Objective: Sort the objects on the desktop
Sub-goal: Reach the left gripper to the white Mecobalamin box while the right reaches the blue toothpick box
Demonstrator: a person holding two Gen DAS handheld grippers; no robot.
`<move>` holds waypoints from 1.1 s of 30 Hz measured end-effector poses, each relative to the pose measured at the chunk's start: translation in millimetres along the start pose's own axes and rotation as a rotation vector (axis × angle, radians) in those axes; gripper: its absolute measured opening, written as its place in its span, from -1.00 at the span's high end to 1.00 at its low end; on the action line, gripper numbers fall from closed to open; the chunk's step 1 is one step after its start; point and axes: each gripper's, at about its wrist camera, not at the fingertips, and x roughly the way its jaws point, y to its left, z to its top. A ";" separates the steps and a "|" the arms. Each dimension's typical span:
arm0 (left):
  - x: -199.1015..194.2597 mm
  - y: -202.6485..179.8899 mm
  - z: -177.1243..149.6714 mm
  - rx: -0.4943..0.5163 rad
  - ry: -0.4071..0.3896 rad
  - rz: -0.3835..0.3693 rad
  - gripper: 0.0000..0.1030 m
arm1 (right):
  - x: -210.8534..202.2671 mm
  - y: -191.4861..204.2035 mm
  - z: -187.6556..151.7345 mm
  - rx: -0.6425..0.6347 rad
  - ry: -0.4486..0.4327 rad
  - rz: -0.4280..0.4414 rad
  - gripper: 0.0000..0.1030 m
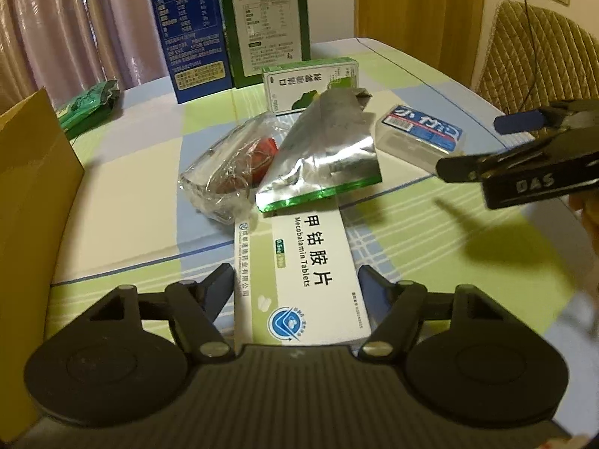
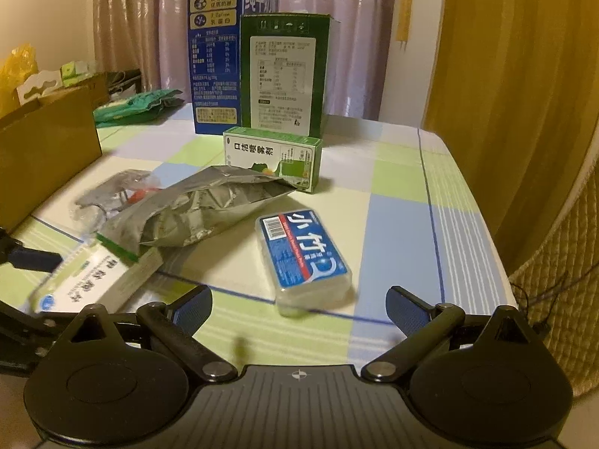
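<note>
My jaws: matt black plastic. Crinkled glossy foil pouch (image 1: 322, 157); smooth cardboard tablet box (image 1: 299, 280); clear plastic case (image 2: 303, 258); checked cloth tablecloth (image 2: 404, 202).

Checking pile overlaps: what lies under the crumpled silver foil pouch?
The silver foil pouch rests on the far end of the white Mecobalamin tablet box, beside a clear plastic bag. Anything else beneath is hidden.

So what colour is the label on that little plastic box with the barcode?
Blue with white writing and a red stripe on the little plastic box, clearest in the right wrist view.
</note>
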 end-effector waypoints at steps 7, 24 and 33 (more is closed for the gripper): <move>-4.7 3.8 5.3 -0.032 -0.029 0.000 -0.31 | 30.0 0.5 2.3 -0.056 0.012 -0.007 -0.75; -45.2 -11.7 -34.0 -0.006 0.018 -0.007 -0.30 | -36.2 31.4 -23.3 0.102 0.219 -0.020 -0.02; -103.1 -23.5 -90.8 -0.006 0.040 -0.035 -0.32 | -105.2 90.3 -83.1 0.109 0.224 -0.035 -0.03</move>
